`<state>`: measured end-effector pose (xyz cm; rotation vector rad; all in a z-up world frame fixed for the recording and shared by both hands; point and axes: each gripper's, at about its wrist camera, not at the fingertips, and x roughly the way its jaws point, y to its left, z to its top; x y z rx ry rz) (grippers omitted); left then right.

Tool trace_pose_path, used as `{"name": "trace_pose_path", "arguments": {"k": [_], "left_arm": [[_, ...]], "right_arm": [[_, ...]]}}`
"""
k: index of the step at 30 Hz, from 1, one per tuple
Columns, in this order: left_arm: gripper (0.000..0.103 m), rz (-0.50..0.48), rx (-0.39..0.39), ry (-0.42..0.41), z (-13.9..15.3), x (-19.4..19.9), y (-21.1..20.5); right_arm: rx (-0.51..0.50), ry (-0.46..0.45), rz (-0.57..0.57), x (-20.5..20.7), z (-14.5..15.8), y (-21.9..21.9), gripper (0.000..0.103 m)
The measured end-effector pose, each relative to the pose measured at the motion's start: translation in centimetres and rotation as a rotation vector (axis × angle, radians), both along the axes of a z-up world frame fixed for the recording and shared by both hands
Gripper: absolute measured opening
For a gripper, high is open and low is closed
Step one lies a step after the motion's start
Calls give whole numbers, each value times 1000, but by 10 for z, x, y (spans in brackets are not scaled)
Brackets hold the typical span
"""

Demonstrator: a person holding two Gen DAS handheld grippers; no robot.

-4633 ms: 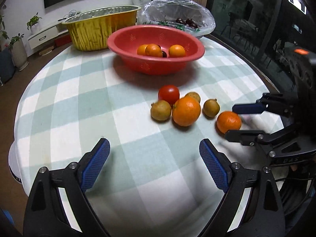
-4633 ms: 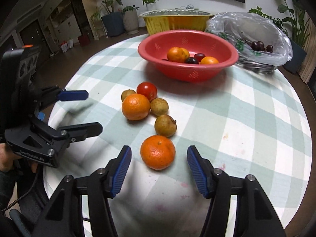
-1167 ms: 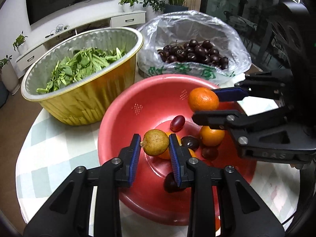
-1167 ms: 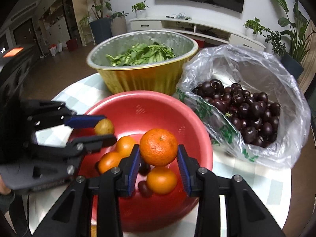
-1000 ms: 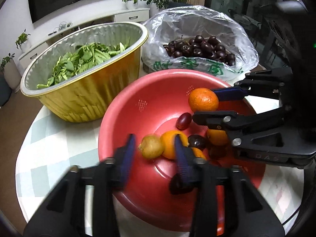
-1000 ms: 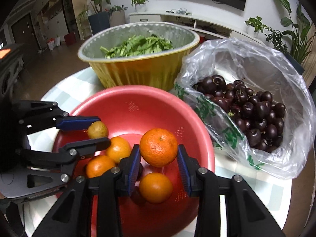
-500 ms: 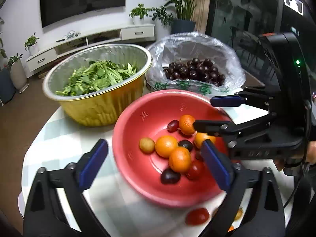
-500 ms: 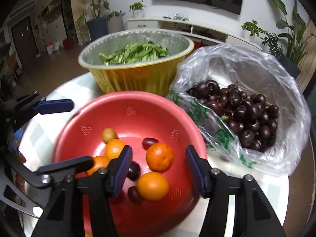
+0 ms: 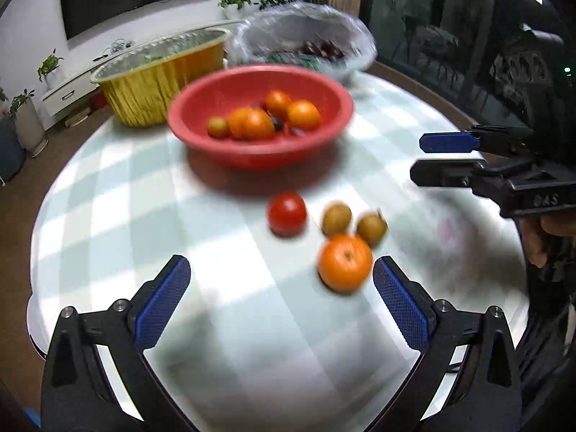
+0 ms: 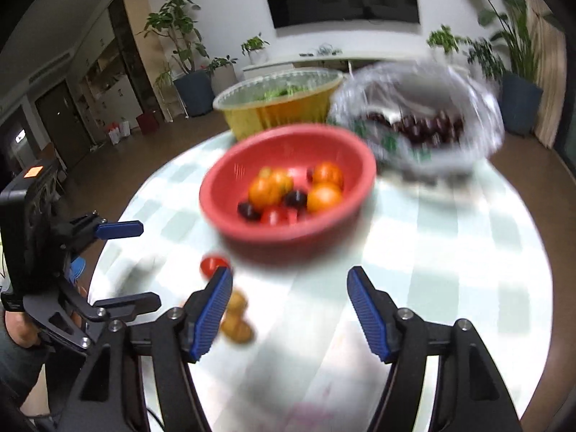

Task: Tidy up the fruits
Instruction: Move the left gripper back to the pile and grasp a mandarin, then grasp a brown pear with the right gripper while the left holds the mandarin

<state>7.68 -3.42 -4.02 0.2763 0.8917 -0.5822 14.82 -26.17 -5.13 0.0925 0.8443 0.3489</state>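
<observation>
A red bowl (image 9: 324, 90) (image 10: 216, 183) on the checked tablecloth holds several oranges, dark cherries and a small brown fruit. In front of it lie a red tomato (image 9: 287, 213) (image 10: 212, 264), two small brown fruits (image 9: 336, 219) (image 9: 372, 226) (image 10: 235, 320) and an orange (image 9: 345, 263). My left gripper (image 9: 280, 298) is open wide over the cloth, empty, the orange just inside its right finger. My right gripper (image 10: 289, 313) has nothing between its fingers and its jaws are opening. It also shows at the right of the left wrist view (image 9: 446, 160).
A gold foil tub of greens (image 9: 162, 72) (image 10: 277, 108) and a clear plastic bag of dark cherries (image 9: 306, 43) (image 10: 417, 126) stand behind the bowl. The round table's edge (image 9: 43, 216) curves at left. A hand (image 9: 547, 237) holds the right gripper.
Both grippers let their fruit drop into the red bowl, opened, and pulled back toward the near side of the table. The loose fruit is back in view.
</observation>
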Motion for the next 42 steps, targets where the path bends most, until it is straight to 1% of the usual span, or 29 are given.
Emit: {"name": "trace_pose_path", "arguments": {"k": [3, 4, 8, 9, 14, 16, 17, 19, 20, 21, 22, 23, 25, 27, 32, 38, 42], "left_arm": [[103, -5, 56, 14, -16, -8, -11], [103, -10, 59, 16, -20, -11, -14], [103, -20, 41, 27, -28, -14, -22], [103, -18, 31, 44, -31, -14, -23], [101, -14, 13, 72, -37, -4, -29], [90, -12, 4, 75, -39, -4, -29], [88, -8, 5, 70, -38, -4, -30], [75, -9, -1, 67, -35, 0, -31], [72, -11, -3, 65, -35, 0, -32], [68, -16, -7, 65, -34, 0, -32], [61, -21, -9, 64, -33, 0, -32], [56, -26, -12, 62, -32, 0, -32], [38, -45, -19, 60, -31, -3, -36], [37, -48, -16, 56, -31, -4, -38], [37, -27, -49, 72, -29, -8, -29], [37, 20, -91, 88, -24, -18, -4], [37, 58, -110, 82, -19, -24, 13]], "right_arm": [[-12, 21, 13, -16, -13, 4, 69], [-5, 31, 12, -19, -16, 5, 68], [11, 35, 0, -24, -17, 2, 65], [10, 34, 1, -26, -17, 2, 65], [-6, 27, 17, -29, -16, 4, 61], [-9, 33, 19, -28, -17, 5, 59], [-9, 35, 18, -28, -18, 4, 58], [-8, 39, 19, -26, -20, 4, 56], [-10, 41, 20, -26, -20, 4, 55], [-13, 42, 21, -25, -21, 4, 55], [-14, 43, 23, -25, -22, 5, 55], [-16, 44, 26, -24, -22, 5, 54], [-25, 48, 33, -23, -23, 7, 53], [-29, 52, 39, -22, -24, 8, 49], [-50, 58, 79, -17, -26, 18, 48], [-84, 83, 132, -6, -34, 36, 46], [-111, 95, 155, 2, -38, 44, 44]]}}
